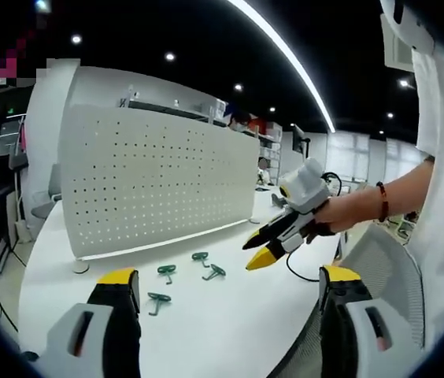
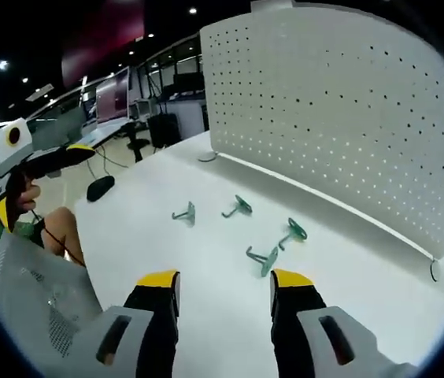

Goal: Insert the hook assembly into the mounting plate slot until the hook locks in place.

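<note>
While four green hooks point(image 2: 268, 258) lie loose on the white table point(image 2: 206, 315) before the upright pegboard point(image 2: 348, 102), untouched, both grippers hover empty: left gripper point(image 1: 230, 287) jaws apart, right gripper point(image 2: 224, 283) likewise, seemingly. Step: approach. Next: pick one hook.
</note>
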Demonstrator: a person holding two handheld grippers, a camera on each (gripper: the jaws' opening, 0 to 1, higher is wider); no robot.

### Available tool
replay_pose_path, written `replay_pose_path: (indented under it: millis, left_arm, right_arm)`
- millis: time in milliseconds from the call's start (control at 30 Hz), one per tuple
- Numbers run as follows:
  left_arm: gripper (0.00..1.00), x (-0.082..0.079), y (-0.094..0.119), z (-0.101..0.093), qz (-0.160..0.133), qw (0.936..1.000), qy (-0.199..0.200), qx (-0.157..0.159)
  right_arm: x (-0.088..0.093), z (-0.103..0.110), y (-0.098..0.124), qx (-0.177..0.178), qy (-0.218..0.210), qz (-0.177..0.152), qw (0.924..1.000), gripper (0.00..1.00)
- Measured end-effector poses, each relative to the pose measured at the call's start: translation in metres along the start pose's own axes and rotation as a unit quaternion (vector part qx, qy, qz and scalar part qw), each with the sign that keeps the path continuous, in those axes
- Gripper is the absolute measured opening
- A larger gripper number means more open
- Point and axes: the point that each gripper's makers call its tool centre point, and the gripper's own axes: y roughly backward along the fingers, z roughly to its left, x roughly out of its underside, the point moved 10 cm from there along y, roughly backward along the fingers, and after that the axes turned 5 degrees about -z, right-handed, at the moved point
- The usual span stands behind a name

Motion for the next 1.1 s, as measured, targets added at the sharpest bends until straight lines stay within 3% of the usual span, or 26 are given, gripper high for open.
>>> replay_pose_path:
  millis: [533, 1100]
  left_arm:
    - [0.96, 0.008, 0.005, 0.005, 0.0, 0.9995, 0.02, -0.023]
    - [0.95, 0.016, 0.004, 0.006, 0.011, 0.9993, 0.028, -0.021]
  right_arm:
    - [0.011, -0.012, -0.023, 0.002, -0.037, 0.025, 0.999, 0.4]
    - [0.021, -0.026, -0.04, 0.014, -0.055, 0.06, 0.9966, 0.34]
